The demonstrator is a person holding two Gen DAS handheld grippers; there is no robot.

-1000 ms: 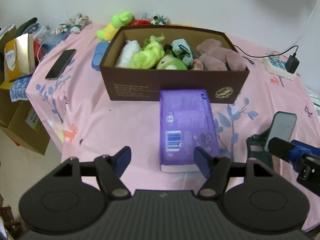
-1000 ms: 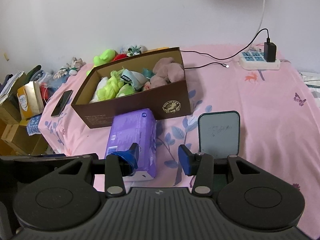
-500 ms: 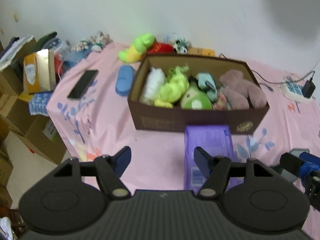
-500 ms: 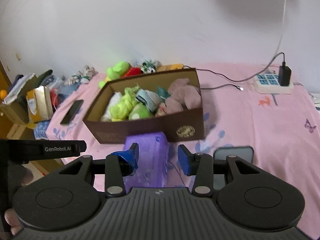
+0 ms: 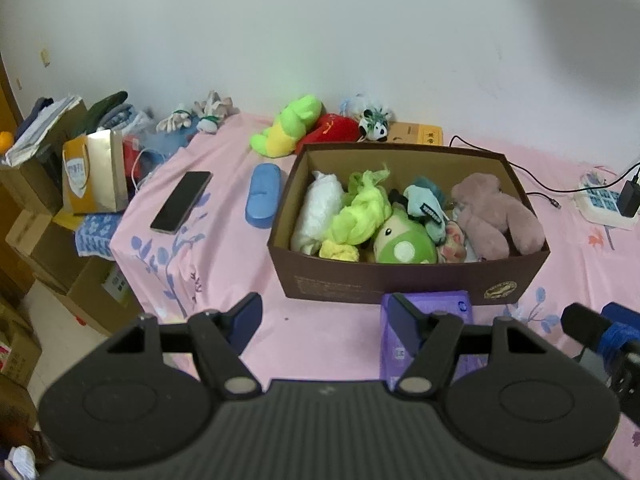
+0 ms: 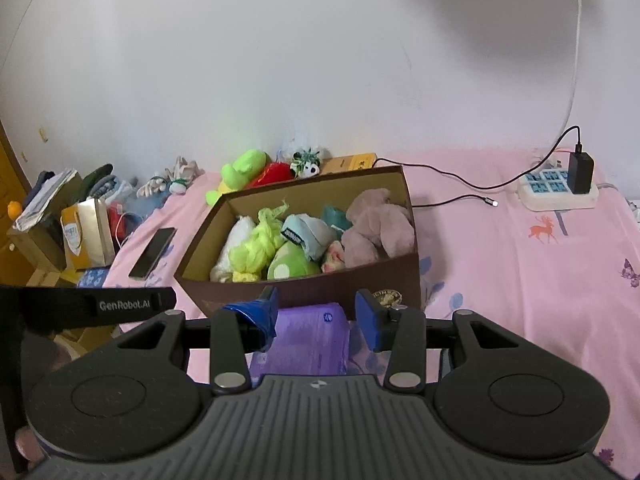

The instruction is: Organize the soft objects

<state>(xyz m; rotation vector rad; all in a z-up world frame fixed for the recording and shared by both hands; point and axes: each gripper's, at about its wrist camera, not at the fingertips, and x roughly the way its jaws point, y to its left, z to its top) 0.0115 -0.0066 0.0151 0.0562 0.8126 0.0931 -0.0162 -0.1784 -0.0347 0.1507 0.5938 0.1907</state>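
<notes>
Left wrist view: left tongs (image 5: 325, 319) are seen low in the frame, jaws wide apart, nothing between them, held above the pink floral bedsheet (image 5: 224, 264). A brown open-top cardboard box (image 5: 404, 286) is seen centre frame on the bed, packed with soft things: white fluffy plush (image 5: 320, 210), neon yellow-green rag bundle (image 5: 362, 216), green round plush with white spot (image 5: 404, 244), teal soft pouch (image 5: 426, 204), dusty-pink teddy bear (image 5: 496, 216). A purple plastic-wrapped tissue pack (image 5: 430, 312) lies just in front of the box's near wall, partly hidden behind the right finger (image 5: 404, 320). Outside the box, upper centre along the white wall: green-and-yellow caterpillar plush (image 5: 288, 128), red plush (image 5: 332, 130), small black-and-white panda plush (image 5: 374, 124). A blue oval case (image 5: 262, 194) lies just left of the box; a black smartphone (image 5: 182, 202) lies further left near the bed edge.

Right wrist view: right tongs (image 6: 316, 318) are seen lower centre, jaws partly apart and empty; pads are not touching anything. The tissue pack (image 6: 308, 340) shows below and behind the gap. The box (image 6: 316, 288) sits just beyond it. A white power strip with black charger (image 6: 558, 188) is seen at upper right. The left tongs' body (image 6: 96, 304) shows at left edge.
</notes>
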